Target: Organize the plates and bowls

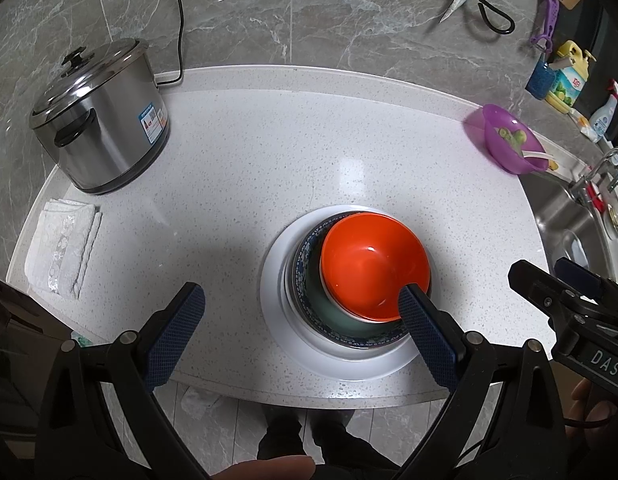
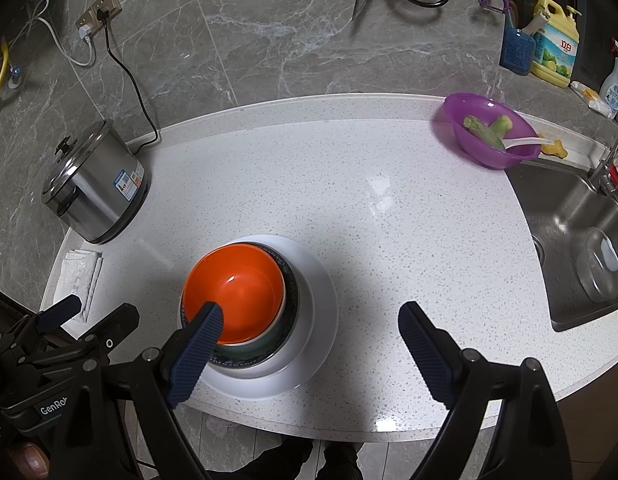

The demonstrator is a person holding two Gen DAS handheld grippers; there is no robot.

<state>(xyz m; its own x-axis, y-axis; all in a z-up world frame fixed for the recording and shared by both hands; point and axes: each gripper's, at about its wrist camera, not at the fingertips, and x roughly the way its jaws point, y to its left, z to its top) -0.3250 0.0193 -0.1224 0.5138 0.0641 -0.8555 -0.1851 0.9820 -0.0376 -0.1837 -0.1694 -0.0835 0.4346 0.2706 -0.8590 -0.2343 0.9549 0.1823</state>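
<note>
Nearest, the left gripper (image 1: 301, 312) and right gripper (image 2: 311, 320) both hover with fingers spread wide, holding nothing. Just beyond, near the counter's (image 1: 245, 152) front edge, an orange bowl (image 1: 375, 266) nests in a blue-patterned bowl (image 1: 309, 280) on stacked white plates (image 1: 275, 300), perhaps two. Farther back stand a steel pot (image 1: 101, 120) and a purple bowl (image 2: 489, 132).

Three bowls (image 2: 235, 292), two plates (image 2: 317, 320), one pot (image 2: 93, 192).

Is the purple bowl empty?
No, the purple bowl holds green vegetable pieces and a white spoon.
</note>
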